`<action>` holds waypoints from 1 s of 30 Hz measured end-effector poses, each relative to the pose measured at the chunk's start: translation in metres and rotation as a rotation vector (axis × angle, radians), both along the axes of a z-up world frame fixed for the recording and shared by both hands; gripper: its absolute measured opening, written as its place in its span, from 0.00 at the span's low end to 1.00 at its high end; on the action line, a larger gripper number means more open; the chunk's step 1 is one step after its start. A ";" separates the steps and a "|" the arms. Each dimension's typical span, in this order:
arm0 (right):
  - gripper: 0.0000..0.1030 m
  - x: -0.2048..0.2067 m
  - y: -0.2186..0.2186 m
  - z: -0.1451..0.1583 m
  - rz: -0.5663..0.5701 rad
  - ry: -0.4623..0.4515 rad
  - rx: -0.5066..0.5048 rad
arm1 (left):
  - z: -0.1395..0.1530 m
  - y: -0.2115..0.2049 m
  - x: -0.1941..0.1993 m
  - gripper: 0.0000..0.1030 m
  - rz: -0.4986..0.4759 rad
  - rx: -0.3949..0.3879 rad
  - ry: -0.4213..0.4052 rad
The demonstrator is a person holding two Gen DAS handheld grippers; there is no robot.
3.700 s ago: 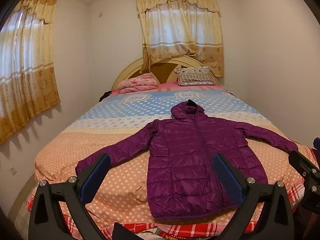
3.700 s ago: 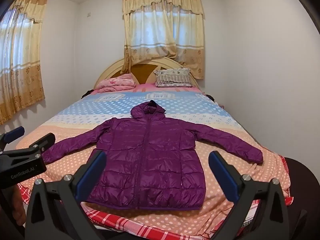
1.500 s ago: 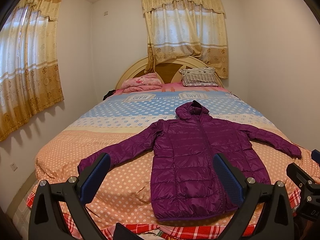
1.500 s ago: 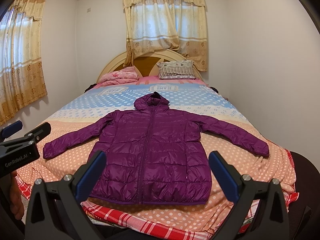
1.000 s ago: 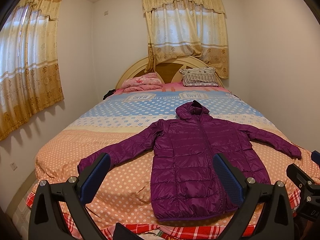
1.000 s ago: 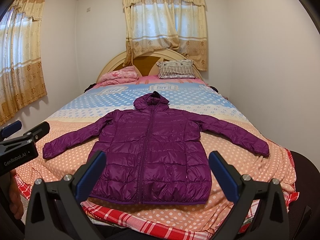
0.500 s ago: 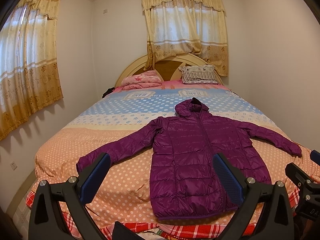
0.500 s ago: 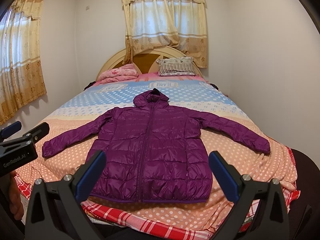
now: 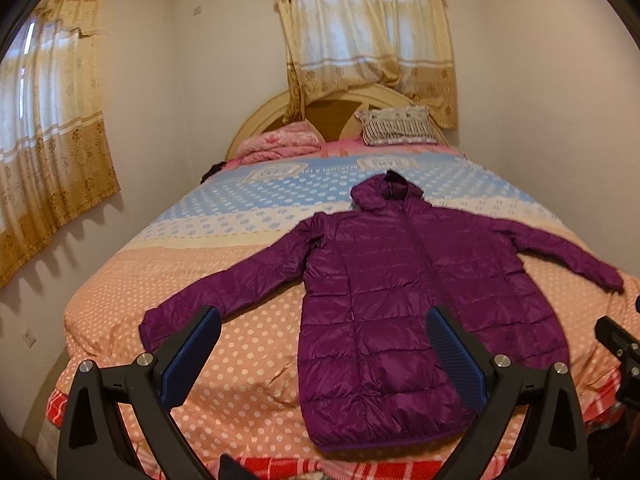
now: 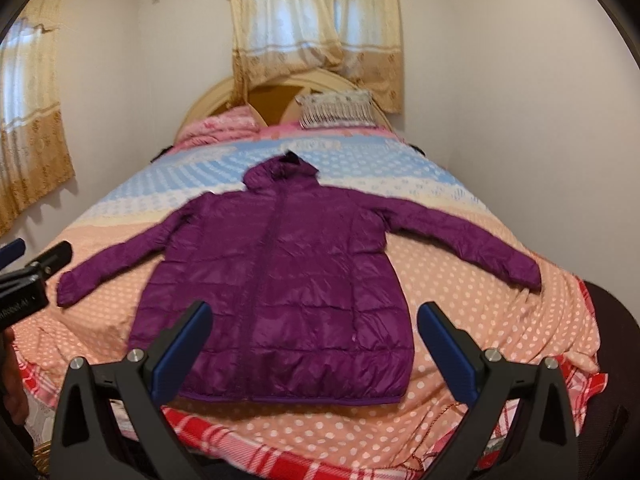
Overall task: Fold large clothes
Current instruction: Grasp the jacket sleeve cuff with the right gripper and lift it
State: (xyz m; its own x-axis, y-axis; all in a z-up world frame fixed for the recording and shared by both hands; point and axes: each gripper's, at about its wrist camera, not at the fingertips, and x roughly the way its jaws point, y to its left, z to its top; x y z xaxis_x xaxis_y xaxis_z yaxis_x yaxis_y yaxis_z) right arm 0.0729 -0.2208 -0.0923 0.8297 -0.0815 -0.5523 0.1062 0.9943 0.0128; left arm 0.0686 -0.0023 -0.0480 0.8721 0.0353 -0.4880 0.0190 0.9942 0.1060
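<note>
A purple hooded puffer jacket (image 9: 400, 280) lies flat, front up and zipped, on the bed, both sleeves spread out; it also shows in the right wrist view (image 10: 280, 280). My left gripper (image 9: 324, 352) is open and empty above the foot of the bed, between the left sleeve cuff (image 9: 160, 324) and the hem. My right gripper (image 10: 314, 344) is open and empty over the jacket's hem (image 10: 292, 398). The left gripper also shows at the left edge of the right wrist view (image 10: 24, 276), the right gripper at the right edge of the left wrist view (image 9: 620, 344).
The bed (image 9: 248, 336) has a dotted orange and blue cover and a red checked sheet at its foot (image 10: 288, 456). Pillows (image 9: 396, 130) and a pink quilt (image 9: 280, 144) lie at the headboard. Walls stand close on both sides, with curtained windows (image 9: 48, 128).
Both grippers have moved forward and tilted down towards the bed, so the jacket looks nearer and lower. The jacket itself has not moved. Both grippers stay open.
</note>
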 end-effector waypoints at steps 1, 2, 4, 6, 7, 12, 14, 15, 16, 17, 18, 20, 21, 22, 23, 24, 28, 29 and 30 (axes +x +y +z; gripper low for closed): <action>1.00 0.008 -0.007 -0.008 -0.013 0.015 -0.002 | -0.006 -0.003 0.011 0.99 -0.005 0.009 0.008; 1.00 0.018 -0.016 -0.016 -0.018 0.033 0.006 | -0.012 -0.005 0.022 0.99 -0.009 0.018 0.016; 1.00 0.038 -0.038 -0.032 -0.049 0.073 0.021 | -0.021 -0.012 0.045 0.99 -0.028 0.030 0.018; 1.00 0.059 -0.067 -0.046 -0.095 0.092 0.041 | -0.030 -0.019 0.069 0.99 -0.034 0.052 0.030; 1.00 0.070 -0.083 -0.052 -0.137 0.109 0.054 | -0.034 -0.021 0.079 0.99 -0.035 0.058 0.035; 0.96 0.109 -0.160 -0.071 -0.302 0.153 0.080 | -0.052 -0.026 0.136 0.99 -0.037 0.089 0.058; 0.92 0.118 -0.186 -0.073 -0.359 0.172 0.086 | -0.063 -0.027 0.159 0.99 -0.025 0.103 0.073; 0.91 0.124 -0.206 -0.074 -0.400 0.182 0.095 | -0.069 -0.027 0.171 0.99 -0.014 0.107 0.084; 0.91 0.126 -0.222 -0.073 -0.434 0.186 0.105 | -0.075 -0.026 0.184 0.99 -0.006 0.107 0.100; 0.90 0.129 -0.233 -0.071 -0.463 0.193 0.112 | -0.080 -0.025 0.194 0.99 0.005 0.110 0.114; 0.90 0.131 -0.249 -0.069 -0.504 0.197 0.109 | -0.087 -0.023 0.207 0.99 0.019 0.111 0.129; 0.90 0.133 -0.273 -0.066 -0.577 0.207 0.090 | -0.096 -0.021 0.225 0.99 0.033 0.114 0.148; 0.90 0.134 -0.286 -0.067 -0.612 0.219 0.092 | -0.100 -0.021 0.236 0.99 0.043 0.119 0.151; 0.90 0.136 -0.300 -0.070 -0.648 0.240 0.101 | -0.103 -0.021 0.244 0.99 0.050 0.123 0.154; 0.90 0.137 -0.314 -0.074 -0.678 0.263 0.123 | -0.107 -0.020 0.254 0.99 0.055 0.126 0.161; 0.86 0.137 -0.323 -0.076 -0.698 0.282 0.139 | -0.110 -0.019 0.262 0.99 0.063 0.130 0.164; 0.64 0.148 -0.341 -0.089 -0.665 0.363 0.166 | -0.124 -0.020 0.286 0.99 0.079 0.156 0.193; 0.52 0.150 -0.339 -0.089 -0.655 0.371 0.158 | -0.128 -0.022 0.290 0.99 0.075 0.166 0.198; 0.38 0.152 -0.335 -0.088 -0.630 0.383 0.137 | -0.131 -0.023 0.293 0.99 0.070 0.179 0.200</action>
